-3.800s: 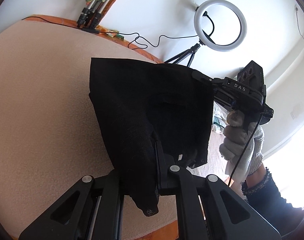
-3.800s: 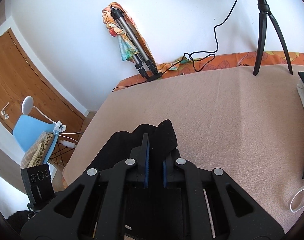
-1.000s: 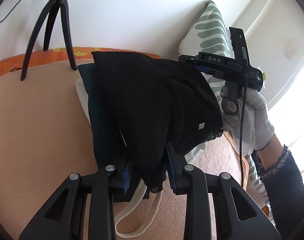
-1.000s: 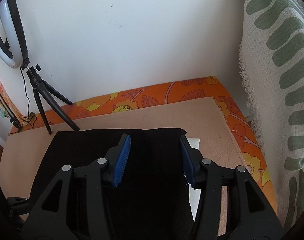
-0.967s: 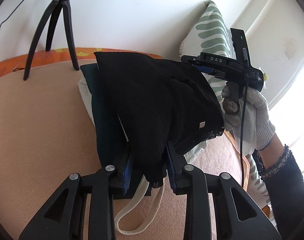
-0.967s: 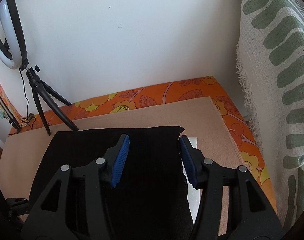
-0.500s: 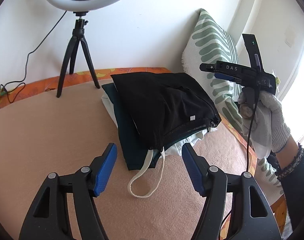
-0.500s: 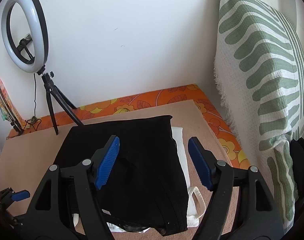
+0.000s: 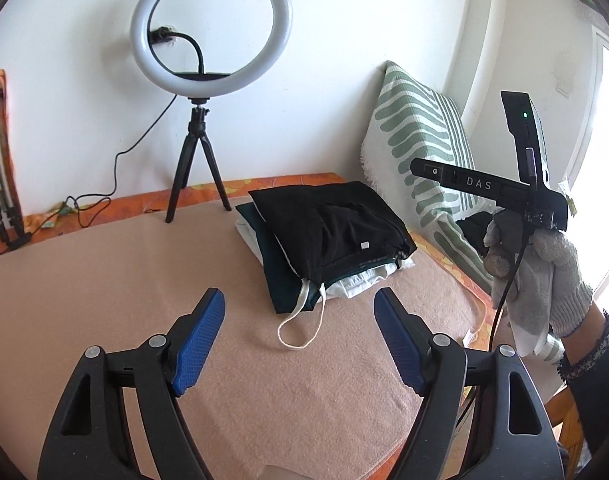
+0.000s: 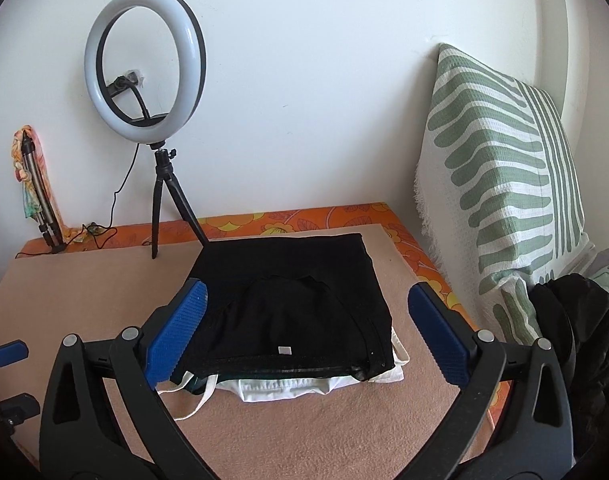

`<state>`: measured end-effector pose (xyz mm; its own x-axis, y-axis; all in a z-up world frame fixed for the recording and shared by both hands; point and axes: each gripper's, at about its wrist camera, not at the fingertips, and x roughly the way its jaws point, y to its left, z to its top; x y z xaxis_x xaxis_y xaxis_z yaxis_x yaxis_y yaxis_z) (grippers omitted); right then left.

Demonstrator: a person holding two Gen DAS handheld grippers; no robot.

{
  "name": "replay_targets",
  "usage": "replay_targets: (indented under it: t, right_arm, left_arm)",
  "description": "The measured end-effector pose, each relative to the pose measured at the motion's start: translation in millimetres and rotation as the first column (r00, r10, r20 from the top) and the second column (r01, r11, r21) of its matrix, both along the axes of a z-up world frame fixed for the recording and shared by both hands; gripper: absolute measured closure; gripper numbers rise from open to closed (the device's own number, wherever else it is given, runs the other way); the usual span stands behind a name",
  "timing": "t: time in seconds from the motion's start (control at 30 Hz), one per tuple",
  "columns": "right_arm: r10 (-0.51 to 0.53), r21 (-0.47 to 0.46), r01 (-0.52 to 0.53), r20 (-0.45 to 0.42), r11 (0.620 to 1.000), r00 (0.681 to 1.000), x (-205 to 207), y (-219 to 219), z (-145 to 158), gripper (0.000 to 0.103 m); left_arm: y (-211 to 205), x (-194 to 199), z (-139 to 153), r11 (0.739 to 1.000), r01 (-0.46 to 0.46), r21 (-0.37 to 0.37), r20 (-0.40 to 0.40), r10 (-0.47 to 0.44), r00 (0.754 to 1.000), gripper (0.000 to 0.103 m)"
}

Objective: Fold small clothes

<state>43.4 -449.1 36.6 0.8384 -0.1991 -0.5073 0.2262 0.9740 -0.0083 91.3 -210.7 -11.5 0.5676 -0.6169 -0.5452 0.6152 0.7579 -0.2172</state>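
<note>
A folded black garment (image 9: 328,220) (image 10: 288,304) lies on top of a stack of folded clothes, over a dark teal piece (image 9: 280,280) and a white piece (image 10: 288,388) with a loose white loop (image 9: 300,328). My left gripper (image 9: 300,316) hangs above the bed, short of the stack, its jaws opening with nothing between them. My right gripper (image 10: 304,320) is also pulled back above the stack, jaws opening wide and empty. In the left wrist view the right gripper's body (image 9: 484,188) shows at the right, held by a gloved hand (image 9: 540,276).
The stack sits on a beige blanket (image 9: 104,300) over an orange flowered sheet (image 10: 288,216). A ring light on a tripod (image 9: 200,80) (image 10: 152,92) stands at the back. A green-striped pillow (image 10: 500,200) leans at the right, dark clothing (image 10: 576,328) beside it.
Both grippers let go of the black garment, which now rests on the stack. Both opened wide and drew back and up from it.
</note>
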Motion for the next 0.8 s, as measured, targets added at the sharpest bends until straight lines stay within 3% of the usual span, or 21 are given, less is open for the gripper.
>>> replay_targets:
  t: [0.1, 0.47, 0.8]
  right_arm:
    - [0.009, 0.003, -0.009, 0.012, 1.000, 1.000, -15, 18, 4, 0.001]
    - [0.031, -0.002, -0.031, 0.032, 1.000, 0.999, -64, 72, 5, 0.000]
    - [-0.013, -0.027, 0.015, 0.062, 1.000, 0.998, -94, 108, -12, 0.000]
  left_arm:
    - [13, -16, 10, 1.000, -0.018, 0.013, 0.055, 0.018, 0.998, 0.019]
    - [52, -59, 22, 0.996, -0.076, 0.043, 0.147, 0.069, 0.987, 0.004]
    - [71, -73, -7, 0.991, -0.105, 0.087, 0.116, 0.095, 0.989, 0.001]
